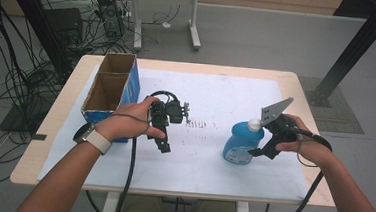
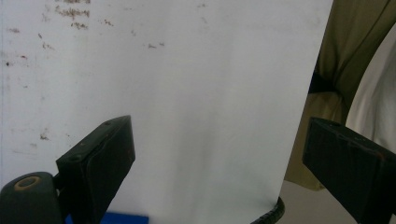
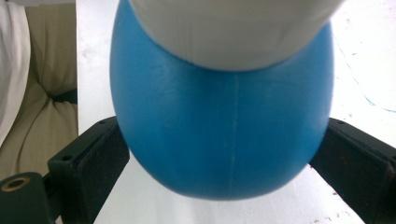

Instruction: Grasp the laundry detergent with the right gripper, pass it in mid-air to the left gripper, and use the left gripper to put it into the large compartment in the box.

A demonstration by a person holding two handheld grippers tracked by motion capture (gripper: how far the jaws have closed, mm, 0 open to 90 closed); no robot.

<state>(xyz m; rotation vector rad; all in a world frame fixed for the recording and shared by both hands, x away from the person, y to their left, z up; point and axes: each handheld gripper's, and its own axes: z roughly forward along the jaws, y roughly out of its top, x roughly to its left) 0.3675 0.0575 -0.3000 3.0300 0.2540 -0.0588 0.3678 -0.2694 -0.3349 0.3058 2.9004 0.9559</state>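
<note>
While the blue bottle (image 1: 243, 142) stands upright on the white sheet (image 1: 206, 172) at the right of the table (image 1: 298, 81), your right gripper (image 1: 266, 147) has its jaws spread on either side of the bottle's body, just below the white cap (image 3: 233, 28); in the right gripper view they flank it closely, though I cannot tell whether they touch yet. To grip well, I'd keep the bottle centred between the jaws, close them evenly on the broad shoulder rather than the cap, and lift straight so it doesn't tip. Your left gripper (image 1: 162, 143) hovers over bare sheet near the middle, jaws wide apart and holding nothing. Counting: one bottle, one cap, two grippers, one open cardboard box (image 1: 109, 88) with two compartments at the left edge, well apart from the bottle.
</note>
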